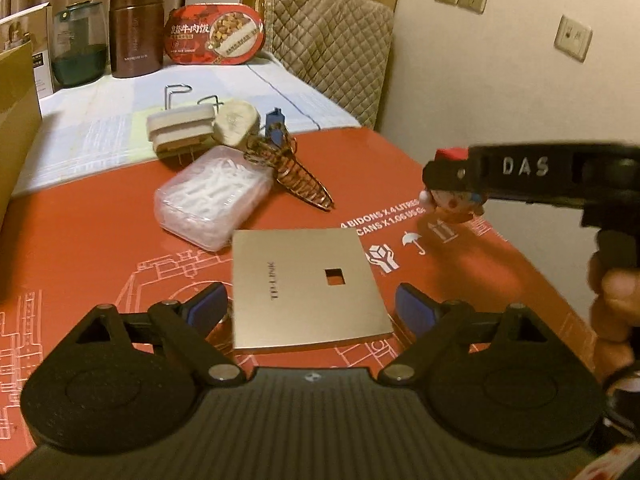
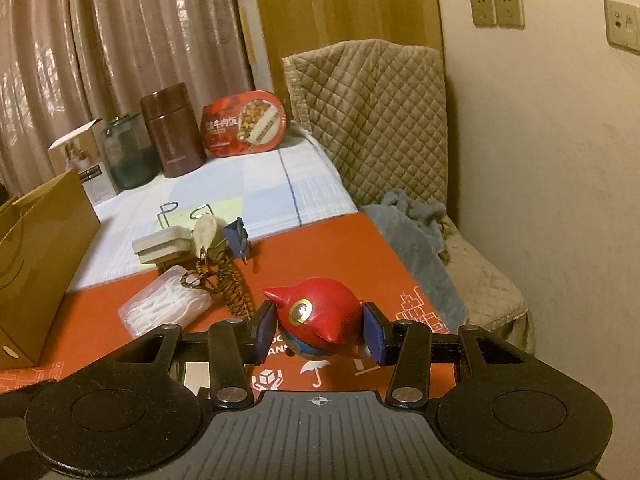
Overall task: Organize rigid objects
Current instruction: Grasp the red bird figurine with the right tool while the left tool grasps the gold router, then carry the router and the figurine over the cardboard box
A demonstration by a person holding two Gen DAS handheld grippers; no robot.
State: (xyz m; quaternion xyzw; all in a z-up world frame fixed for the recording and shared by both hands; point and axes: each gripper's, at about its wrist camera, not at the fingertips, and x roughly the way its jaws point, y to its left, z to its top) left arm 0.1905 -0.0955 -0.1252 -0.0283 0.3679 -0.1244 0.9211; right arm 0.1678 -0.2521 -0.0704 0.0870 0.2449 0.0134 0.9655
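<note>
Item: red cat-eared figurine (image 2: 316, 316), round-headed, blue body beneath. Location: clamped between the blue pads of the right tongs (image 2: 318, 330), lifted clear of the red worktop (image 1: 100, 240).

Item: flat beige square faceplate (image 1: 308, 288) with a small square cut-out. Location: lying on the worktop between the pads of the left tongs (image 1: 310, 308), which stand wide apart, neither pad touching it.

Item: clear box of white floss picks (image 1: 210, 204); brown wire-wound cone (image 1: 300, 180); two cream plugs and a blue clip, all clustered further back on the worktop.

Hazards, as judged:
- The figurine's head is smooth and rounded; the pads bear on its curve, so a quick roll of the wrist could squeeze it out.
- The faceplate is thin and flat; closing pads may skid over its edges or push it along the worktop.
- The faceplate's far-left corner lies just beside the floss box; a nudge could shove it.
</note>
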